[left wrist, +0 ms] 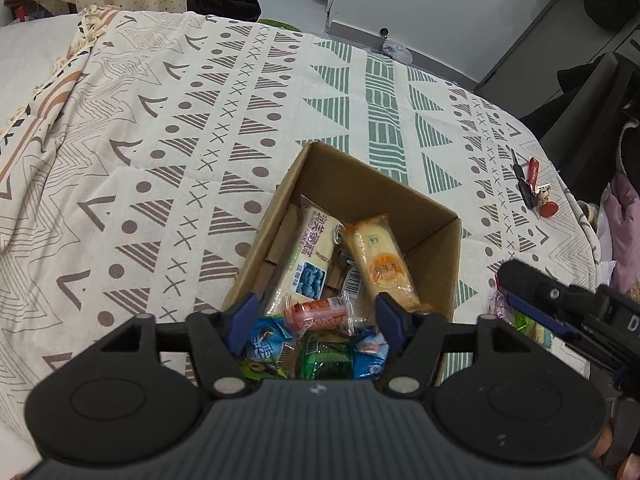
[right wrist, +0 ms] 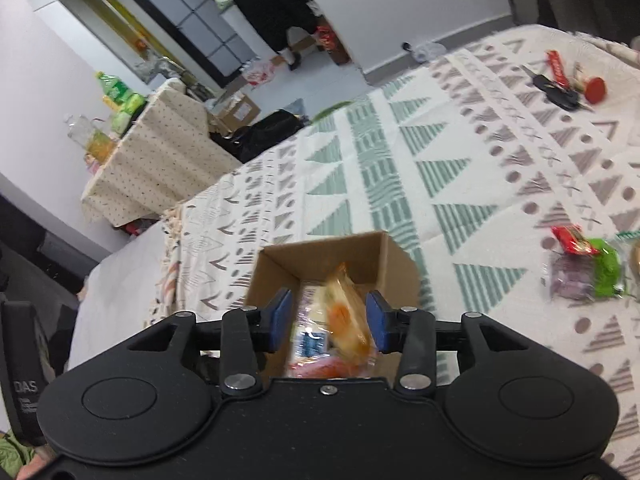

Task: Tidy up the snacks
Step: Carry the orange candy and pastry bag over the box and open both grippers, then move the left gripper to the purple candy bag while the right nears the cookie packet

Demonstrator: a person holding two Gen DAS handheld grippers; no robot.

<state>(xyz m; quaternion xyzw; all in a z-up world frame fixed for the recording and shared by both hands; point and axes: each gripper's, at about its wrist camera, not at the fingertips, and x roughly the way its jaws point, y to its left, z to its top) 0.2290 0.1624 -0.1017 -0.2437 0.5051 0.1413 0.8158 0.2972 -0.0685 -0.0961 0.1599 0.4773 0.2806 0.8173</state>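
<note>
Cardboard box on patterned bench cloth, snacks inside. Left gripper jaws wide apart, empty, above box. Right gripper jaws apart, empty; loose snacks right.

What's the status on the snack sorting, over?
Left claw open over brown cardboard box. Right claw open. Loose wrapped snacks on cloth. Nothing blocking.

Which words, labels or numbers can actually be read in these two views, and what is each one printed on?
"润芙蛋糕": long white cake packet in the cardboard box.
"DAS": black casing at the right wrist view's left edge; smaller lines beneath unreadable.
Orange packet, barcode label, blue wrappers, red tag: too small or blurred.
</note>
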